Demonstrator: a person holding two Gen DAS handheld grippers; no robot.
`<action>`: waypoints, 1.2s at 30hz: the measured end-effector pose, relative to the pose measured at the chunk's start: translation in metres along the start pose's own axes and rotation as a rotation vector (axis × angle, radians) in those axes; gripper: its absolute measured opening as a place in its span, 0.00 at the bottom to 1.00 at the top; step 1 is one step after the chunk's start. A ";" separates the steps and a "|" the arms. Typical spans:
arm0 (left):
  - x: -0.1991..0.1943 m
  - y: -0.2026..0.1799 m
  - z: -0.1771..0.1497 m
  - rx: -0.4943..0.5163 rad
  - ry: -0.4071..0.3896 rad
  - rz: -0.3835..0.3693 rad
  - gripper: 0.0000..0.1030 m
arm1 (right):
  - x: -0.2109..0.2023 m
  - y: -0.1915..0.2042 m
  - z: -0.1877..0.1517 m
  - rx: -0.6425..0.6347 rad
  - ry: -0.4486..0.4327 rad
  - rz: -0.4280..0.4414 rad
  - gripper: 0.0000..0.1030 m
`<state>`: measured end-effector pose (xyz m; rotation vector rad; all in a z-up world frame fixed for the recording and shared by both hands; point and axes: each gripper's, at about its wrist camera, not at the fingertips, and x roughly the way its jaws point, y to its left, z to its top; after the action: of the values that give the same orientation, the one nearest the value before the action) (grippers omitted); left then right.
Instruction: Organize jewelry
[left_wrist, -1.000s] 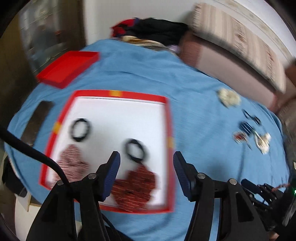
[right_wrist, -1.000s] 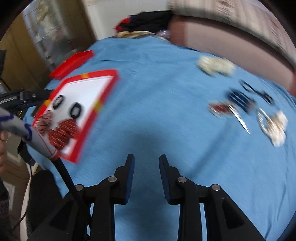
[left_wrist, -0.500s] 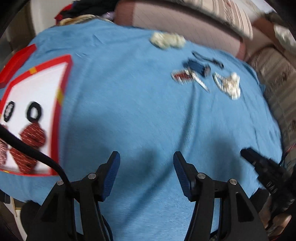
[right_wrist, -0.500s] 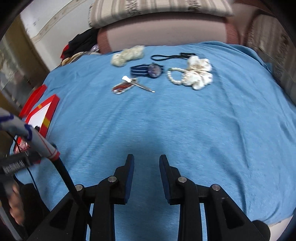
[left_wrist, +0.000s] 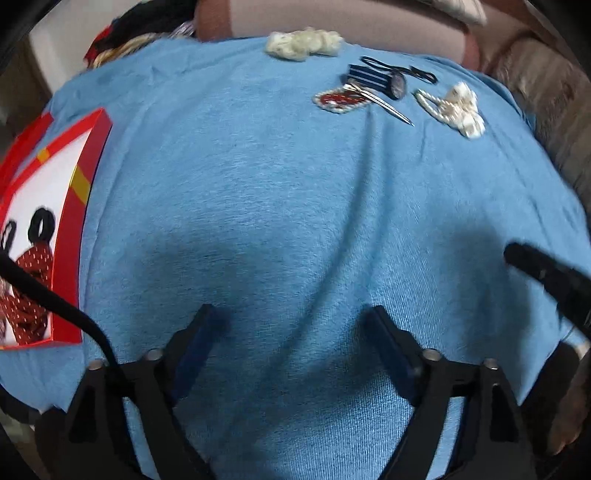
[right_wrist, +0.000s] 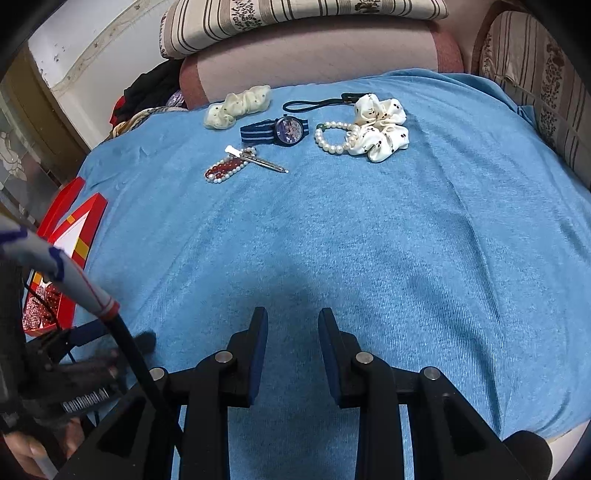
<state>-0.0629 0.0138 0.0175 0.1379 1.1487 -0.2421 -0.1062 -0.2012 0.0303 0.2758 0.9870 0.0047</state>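
Loose jewelry lies at the far side of a blue cloth (right_wrist: 369, 229): a red and white bead bracelet (right_wrist: 225, 170) with a silver clip (right_wrist: 258, 158) across it, a striped-band watch (right_wrist: 280, 131), a pearl bracelet (right_wrist: 332, 138), a white dotted scrunchie (right_wrist: 382, 131), a cream scrunchie (right_wrist: 236, 107) and a black hair tie (right_wrist: 314, 104). A red-rimmed white tray (left_wrist: 70, 206) at the left holds black rings (left_wrist: 42, 223) and red scrunchies (left_wrist: 29, 288). My left gripper (left_wrist: 291, 325) is open and empty. My right gripper (right_wrist: 291, 325) is open and empty, its jaws a narrow gap apart.
A striped cushion and pink bolster (right_wrist: 317, 62) run along the far edge. A sofa arm (right_wrist: 535, 81) stands at the right. Dark clothes (right_wrist: 151, 88) are piled at the back left. A red lid (right_wrist: 62, 203) lies beside the tray.
Both grippers have swung right, away from the tray, toward the loose jewelry. The tray has slid to the left edge of both views. Both stay open and empty.
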 end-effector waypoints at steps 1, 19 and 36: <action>0.002 -0.003 -0.002 0.011 -0.004 0.006 0.90 | 0.001 -0.001 0.004 0.000 -0.002 0.002 0.30; -0.027 0.061 0.009 -0.206 -0.048 -0.087 0.95 | 0.132 0.046 0.159 0.027 0.080 0.151 0.30; -0.043 0.120 0.022 -0.277 -0.144 -0.043 0.95 | 0.060 0.028 0.076 -0.101 0.153 0.336 0.33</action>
<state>-0.0288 0.1301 0.0636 -0.1469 1.0313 -0.1270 -0.0076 -0.1839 0.0271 0.3494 1.0787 0.3854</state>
